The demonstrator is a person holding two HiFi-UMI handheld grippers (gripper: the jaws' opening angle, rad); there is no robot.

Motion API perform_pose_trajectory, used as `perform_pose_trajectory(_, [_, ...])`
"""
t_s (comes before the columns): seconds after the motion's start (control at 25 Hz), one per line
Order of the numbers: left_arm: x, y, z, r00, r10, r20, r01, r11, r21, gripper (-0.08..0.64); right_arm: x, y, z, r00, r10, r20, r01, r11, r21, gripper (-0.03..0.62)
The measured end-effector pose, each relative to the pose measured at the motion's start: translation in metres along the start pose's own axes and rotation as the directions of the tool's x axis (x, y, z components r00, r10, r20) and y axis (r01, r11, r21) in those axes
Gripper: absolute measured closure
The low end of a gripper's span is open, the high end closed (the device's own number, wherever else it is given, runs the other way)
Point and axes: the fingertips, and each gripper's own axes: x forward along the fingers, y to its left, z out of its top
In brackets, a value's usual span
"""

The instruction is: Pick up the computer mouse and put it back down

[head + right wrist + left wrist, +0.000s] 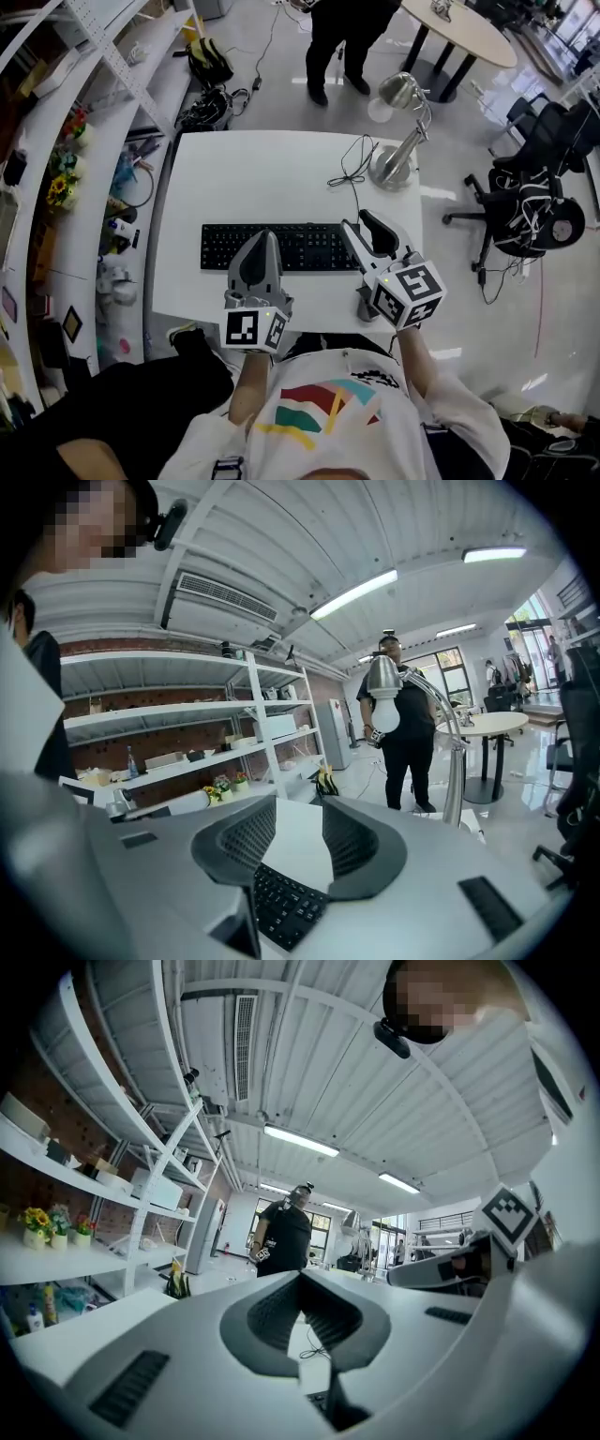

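On the white table (281, 178), near the keyboard (281, 246), my right claw (300, 803) stands half open and empty, close beside what I take for the black mouse (379, 230) lying right of the keys, within easy reach, while my left claw (300, 1276) waits closed.

White shelving (112, 66) along left wall, cluttered. Round table (473, 33) far right. Black office chairs (539, 178) on glossy pale floor (459, 319). Ceiling strip lights (353, 593) on.
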Motion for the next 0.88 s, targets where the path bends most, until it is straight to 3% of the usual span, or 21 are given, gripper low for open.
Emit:
perform_pose_trajectory(0.28, [0.009,-0.024,-0.023,0.997,-0.05,-0.062,0.05,0.999,-0.011,0.515,-0.021,-0.035,-0.021,0.995,-0.087,-0.043,0.091,0.991,0.096,0.453])
perform_pose_trajectory(0.36, [0.015,-0.026,-0.026,0.997,-0.054,-0.063,0.054,0.998,-0.012,0.515,-0.023,-0.044,-0.034,0.99,-0.108,-0.086,0.116,0.989,0.095,0.324])
perform_pose_trajectory(0.48, [0.024,-0.027,-0.033,0.996,-0.061,-0.07,0.06,0.998,-0.009,0.515,-0.026,-0.057,-0.071,0.974,-0.121,-0.189,0.146,0.982,0.122,0.298])
perform_pose_trajectory(0.64, [0.027,-0.026,-0.052,0.991,-0.065,-0.114,0.063,0.998,-0.022,0.515,-0.05,-0.066,-0.148,0.91,-0.14,-0.391,0.24,0.946,0.219,0.298])
perform_pose_trajectory(0.88, [0.041,-0.032,-0.082,0.976,-0.103,-0.19,0.098,0.995,-0.035,0.515,-0.085,-0.079,-0.234,0.793,-0.134,-0.594,0.397,0.854,0.337,0.298])
